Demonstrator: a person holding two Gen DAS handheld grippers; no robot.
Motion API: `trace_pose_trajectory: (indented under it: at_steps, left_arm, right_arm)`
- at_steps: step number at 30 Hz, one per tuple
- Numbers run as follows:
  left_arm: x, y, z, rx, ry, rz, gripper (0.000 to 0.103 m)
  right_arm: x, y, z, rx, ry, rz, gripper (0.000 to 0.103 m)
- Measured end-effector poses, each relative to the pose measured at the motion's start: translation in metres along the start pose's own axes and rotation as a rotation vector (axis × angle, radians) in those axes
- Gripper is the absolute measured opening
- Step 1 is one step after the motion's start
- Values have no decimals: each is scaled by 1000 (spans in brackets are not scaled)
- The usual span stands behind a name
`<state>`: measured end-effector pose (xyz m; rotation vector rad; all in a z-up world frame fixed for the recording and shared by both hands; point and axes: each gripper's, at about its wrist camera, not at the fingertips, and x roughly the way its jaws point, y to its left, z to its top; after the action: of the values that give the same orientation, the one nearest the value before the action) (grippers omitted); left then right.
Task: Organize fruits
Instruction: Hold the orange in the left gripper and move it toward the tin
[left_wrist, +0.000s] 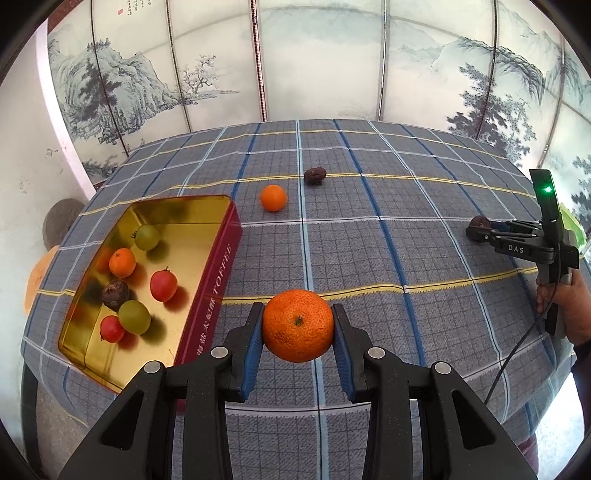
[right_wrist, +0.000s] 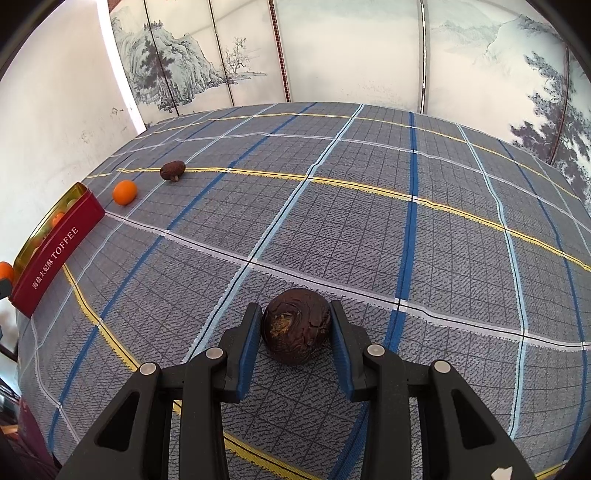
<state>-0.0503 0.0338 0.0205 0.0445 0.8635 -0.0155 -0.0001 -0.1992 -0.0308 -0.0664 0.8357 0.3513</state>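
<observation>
My left gripper (left_wrist: 297, 325) is shut on a large orange (left_wrist: 297, 329), its blue pads pressing both sides, just right of the red and gold toffee tin (left_wrist: 218, 273). Several small fruits lie in the tin: green, red, orange and one dark brown. My right gripper (right_wrist: 296, 325) is shut on a dark brown wrinkled fruit (right_wrist: 296, 325) low over the checked cloth; in the left wrist view it (left_wrist: 476, 232) shows at the far right, held by a hand. A small orange (left_wrist: 273, 198) and a brown fruit (left_wrist: 314, 175) lie loose toward the far side of the table.
The table carries a grey-blue checked cloth (right_wrist: 369, 221) with open cloth between the two grippers. A painted folding screen (left_wrist: 295, 55) stands behind the far edge. The tin (right_wrist: 55, 254) lies at the left edge in the right wrist view. A cable hangs from the right gripper's handle.
</observation>
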Motion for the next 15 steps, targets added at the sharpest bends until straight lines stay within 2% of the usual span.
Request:
trace_pose_trajectory:
  at_steps: [15]
  left_arm:
    - [1,11,2,4,-1,32,36]
  right_arm:
    - [1,-1,-1,-10,2,-13,34]
